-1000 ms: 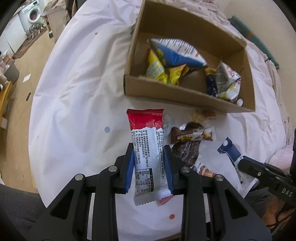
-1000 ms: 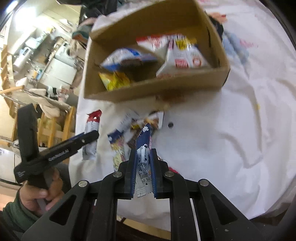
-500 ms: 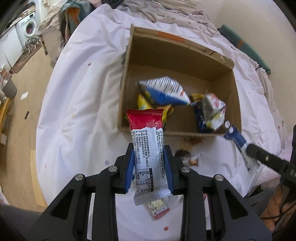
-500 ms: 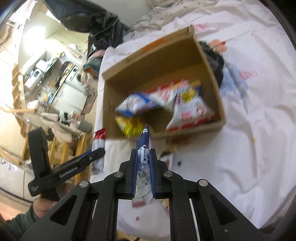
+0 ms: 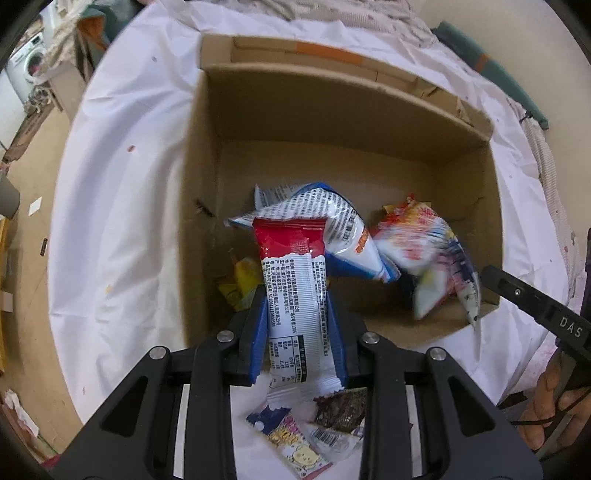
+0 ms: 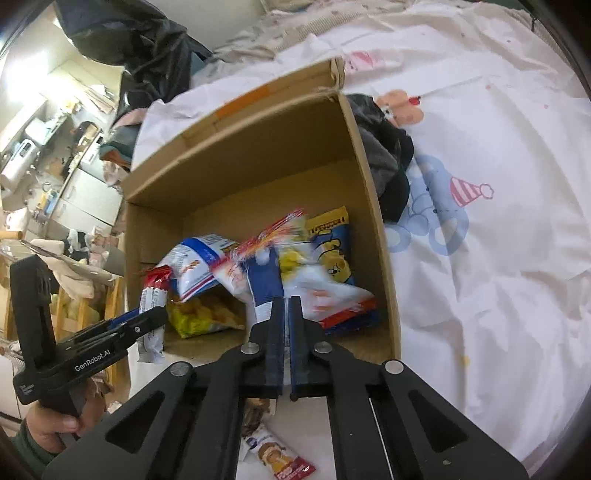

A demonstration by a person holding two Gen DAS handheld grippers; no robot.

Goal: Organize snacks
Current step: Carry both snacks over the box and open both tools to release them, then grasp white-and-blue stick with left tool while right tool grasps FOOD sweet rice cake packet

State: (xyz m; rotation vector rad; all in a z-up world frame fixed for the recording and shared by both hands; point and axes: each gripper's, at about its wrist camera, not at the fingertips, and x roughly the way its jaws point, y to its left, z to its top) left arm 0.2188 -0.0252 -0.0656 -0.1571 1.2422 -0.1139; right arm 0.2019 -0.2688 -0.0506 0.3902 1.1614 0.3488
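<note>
Foil-wrapped red-and-white snack bar (image 5: 295, 291) was clamped mid-length in the left gripper (image 5: 297, 343), above the cardboard box (image 5: 332, 122). It looked light, crinkly and slippery. Right gripper (image 6: 284, 317) pinched a blue packet (image 6: 264, 284).

**Setting: lived-in home, laundry and kitchen corner in view**

- Washing machine (image 5: 27, 70), front-loading, white, at the far left edge of the left wrist view.
- Wood-look floor (image 5: 26, 206) with scraps of paper lying on it.
- Kitchen cabinets (image 6: 88, 195) with cluttered worktops, seen at left in the right wrist view; bright ceiling light above them.
- White sheet (image 6: 498, 258) printed with a child's cartoon bear and party hat, spread as a cover under a cardboard box (image 5: 199, 206) of snacks.
- Rumpled bedding or cloth (image 5: 369, 22) heaped behind the box.
- Black bag (image 6: 140, 48) piled at the back.
- Dark clothing (image 6: 388, 158) bunched beside the box.
</note>
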